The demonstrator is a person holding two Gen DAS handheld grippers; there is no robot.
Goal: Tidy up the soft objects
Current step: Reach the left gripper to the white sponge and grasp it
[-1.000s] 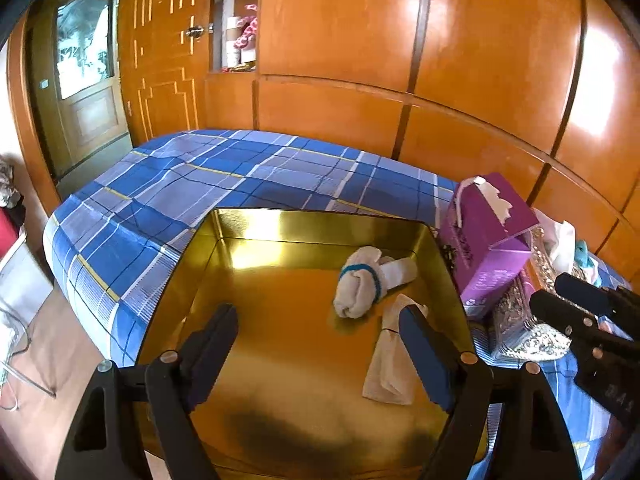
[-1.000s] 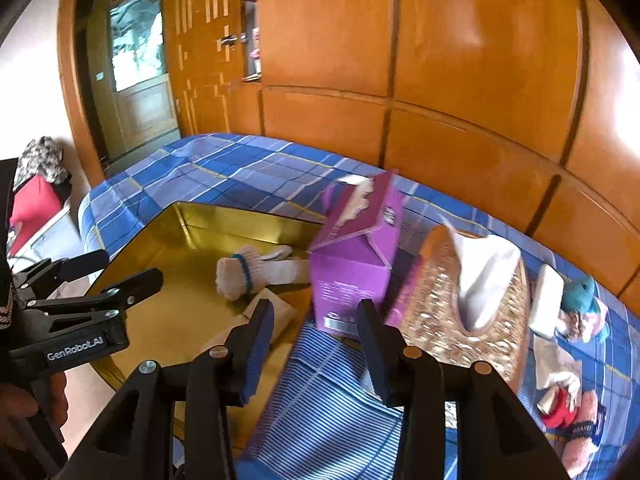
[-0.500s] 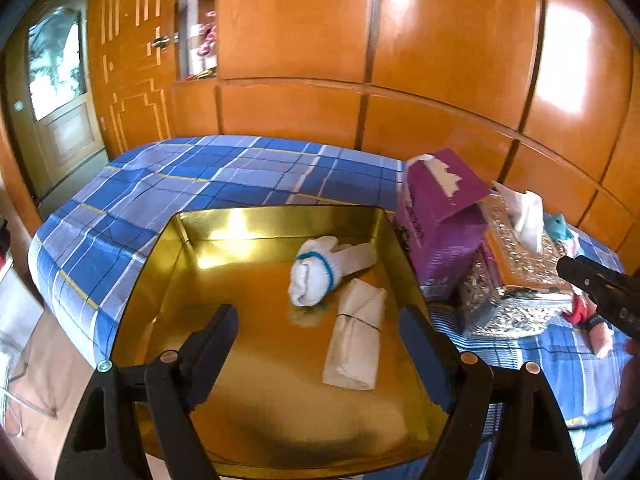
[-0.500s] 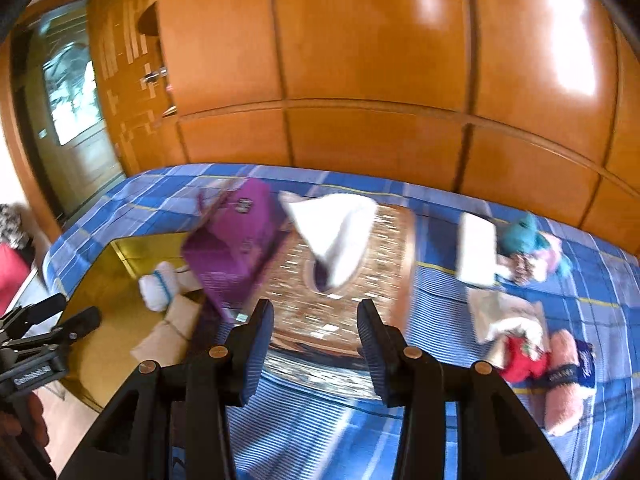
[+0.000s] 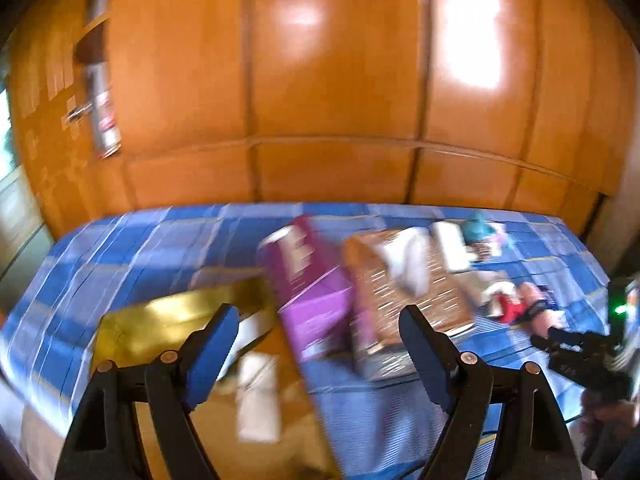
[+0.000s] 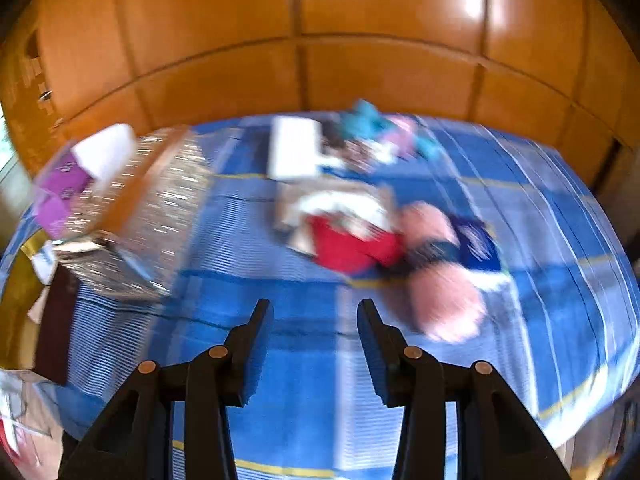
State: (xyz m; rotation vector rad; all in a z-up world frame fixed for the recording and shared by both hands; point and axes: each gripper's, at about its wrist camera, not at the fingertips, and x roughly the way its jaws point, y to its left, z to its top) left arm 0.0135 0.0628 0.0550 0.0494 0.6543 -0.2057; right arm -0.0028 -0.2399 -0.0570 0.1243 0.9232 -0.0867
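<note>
Left wrist view: left claw [image 5: 316, 332] spread, empty, above the shiny gold metal tray [image 5: 160, 324].

Right wrist view: right claw [image 6: 316, 328] spread, empty, short of the blurred pink-and-red pile of soft toys [image 6: 384, 240] on the blue plaid bed [image 6: 280, 392]. Centre one toy between the jaws before closing.

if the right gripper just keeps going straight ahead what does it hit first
Probably bare blue plaid bedspread: the open right gripper points at it. The red and pink soft-toy pile lies beyond, slightly right; blur leaves depth unclear.
</note>
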